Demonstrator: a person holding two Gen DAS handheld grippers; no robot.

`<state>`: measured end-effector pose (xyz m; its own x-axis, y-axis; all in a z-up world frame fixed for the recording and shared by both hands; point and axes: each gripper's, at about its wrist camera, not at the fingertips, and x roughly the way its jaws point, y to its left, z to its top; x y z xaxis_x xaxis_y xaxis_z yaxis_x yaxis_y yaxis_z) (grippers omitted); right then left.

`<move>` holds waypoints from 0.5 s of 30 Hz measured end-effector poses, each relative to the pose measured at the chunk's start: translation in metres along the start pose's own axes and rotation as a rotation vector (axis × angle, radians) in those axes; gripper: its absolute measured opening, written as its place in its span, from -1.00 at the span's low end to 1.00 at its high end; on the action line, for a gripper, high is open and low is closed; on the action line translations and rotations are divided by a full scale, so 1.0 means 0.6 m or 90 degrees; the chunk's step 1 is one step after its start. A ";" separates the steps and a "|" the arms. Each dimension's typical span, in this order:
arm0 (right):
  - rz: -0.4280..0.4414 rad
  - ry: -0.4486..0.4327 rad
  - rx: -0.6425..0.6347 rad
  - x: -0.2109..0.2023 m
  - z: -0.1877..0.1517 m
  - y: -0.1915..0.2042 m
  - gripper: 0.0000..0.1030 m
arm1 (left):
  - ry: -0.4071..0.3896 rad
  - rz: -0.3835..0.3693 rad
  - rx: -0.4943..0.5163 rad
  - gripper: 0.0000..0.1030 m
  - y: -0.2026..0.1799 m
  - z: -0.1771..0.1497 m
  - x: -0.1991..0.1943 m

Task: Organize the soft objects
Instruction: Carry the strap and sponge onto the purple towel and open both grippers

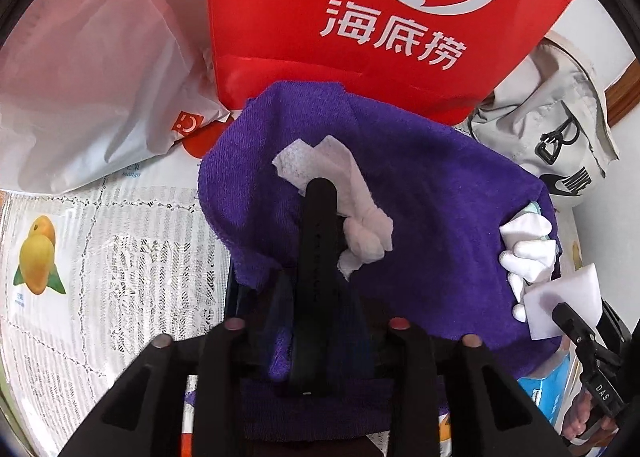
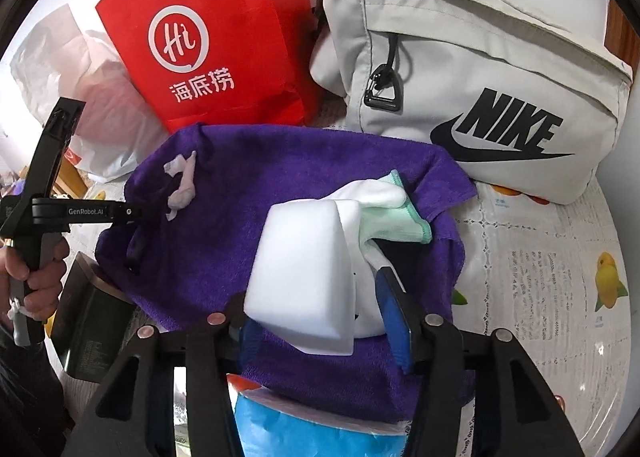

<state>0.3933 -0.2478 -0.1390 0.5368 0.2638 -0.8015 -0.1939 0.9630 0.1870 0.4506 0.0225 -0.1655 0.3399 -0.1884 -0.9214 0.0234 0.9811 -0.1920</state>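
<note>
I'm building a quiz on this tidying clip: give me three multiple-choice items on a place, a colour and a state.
1. Where does the crumpled tissue lie?
A. on the purple towel
B. inside the grey bag
C. on the bare tablecloth

2. What colour is the paper bag behind the towel?
A. blue
B. red
C. green

3. What sits between the right gripper fingers?
A. nothing
B. a mango
C. a white foam block

Answers: 1 A, the tissue rests on the towel by the left gripper; 2 B, the bag is red with white lettering; 3 C, the block fills the space between the fingers.
</note>
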 end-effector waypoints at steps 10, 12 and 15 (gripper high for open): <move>0.009 -0.006 -0.002 -0.018 -0.010 0.007 0.09 | -0.060 0.027 0.011 -0.07 -0.017 -0.023 -0.071; 0.001 -0.010 -0.008 -0.023 -0.013 0.011 0.11 | -0.075 0.028 0.008 -0.07 -0.021 -0.030 -0.096; 0.007 -0.016 -0.008 -0.032 -0.016 0.011 0.11 | -0.093 0.032 -0.006 -0.07 -0.021 -0.042 -0.133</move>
<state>0.3738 -0.2468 -0.1278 0.5550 0.2758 -0.7848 -0.2102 0.9593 0.1885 0.3996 0.0241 -0.0983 0.4733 -0.1298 -0.8713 -0.0058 0.9886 -0.1504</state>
